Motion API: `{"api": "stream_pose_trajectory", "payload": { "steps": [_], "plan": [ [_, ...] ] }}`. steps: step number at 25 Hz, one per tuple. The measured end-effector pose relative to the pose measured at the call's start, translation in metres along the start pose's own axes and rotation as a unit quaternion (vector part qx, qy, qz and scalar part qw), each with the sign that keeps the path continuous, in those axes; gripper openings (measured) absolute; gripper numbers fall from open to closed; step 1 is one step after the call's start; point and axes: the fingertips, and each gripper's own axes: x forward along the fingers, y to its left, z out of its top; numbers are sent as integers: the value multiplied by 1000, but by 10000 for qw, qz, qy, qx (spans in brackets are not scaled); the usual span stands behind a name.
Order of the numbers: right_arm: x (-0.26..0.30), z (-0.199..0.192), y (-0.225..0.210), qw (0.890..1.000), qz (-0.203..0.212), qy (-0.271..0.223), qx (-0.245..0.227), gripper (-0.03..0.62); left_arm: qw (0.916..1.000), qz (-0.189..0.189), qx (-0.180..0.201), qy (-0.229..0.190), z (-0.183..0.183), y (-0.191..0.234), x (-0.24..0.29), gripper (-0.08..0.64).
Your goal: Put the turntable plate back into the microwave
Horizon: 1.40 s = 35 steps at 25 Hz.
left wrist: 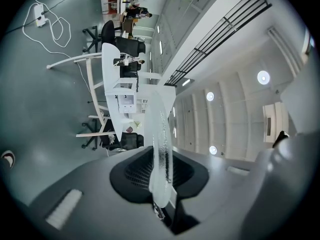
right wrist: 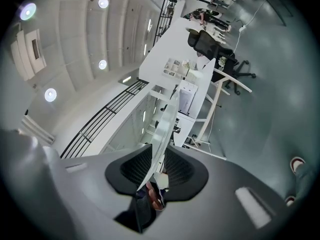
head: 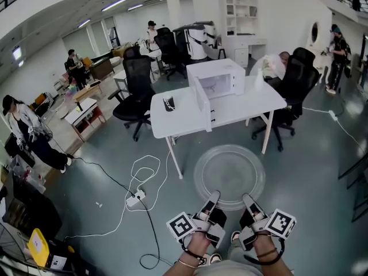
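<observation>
I hold the glass plate (head: 229, 176) flat in the air in front of me, well short of the bench (head: 253, 105). The left gripper (head: 213, 197) has its fingers (left wrist: 132, 174) clamped on the plate's near rim, and the right gripper (head: 249, 201) pinches the rim just beside it. The microwave (head: 217, 76) stands on the bench with its door swung open, and its inside looks empty to me. I judge the pickup done. The approach and setting the plate inside are left. Count: one plate, one microwave, one bench, two grippers.
</observation>
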Motion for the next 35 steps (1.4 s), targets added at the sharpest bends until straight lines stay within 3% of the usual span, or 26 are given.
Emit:
{"api": "stream_pose_trajectory", "payload": {
  "steps": [12, 35],
  "plan": [
    [63, 61, -35, 9997, -17, 179, 137, 84, 9998, 169, 127, -71, 22, 35, 81, 46],
    [217, 247, -95, 9966, 262, 770, 106, 83, 9972, 232, 190, -678, 67, 91, 303, 50]
  ]
}}
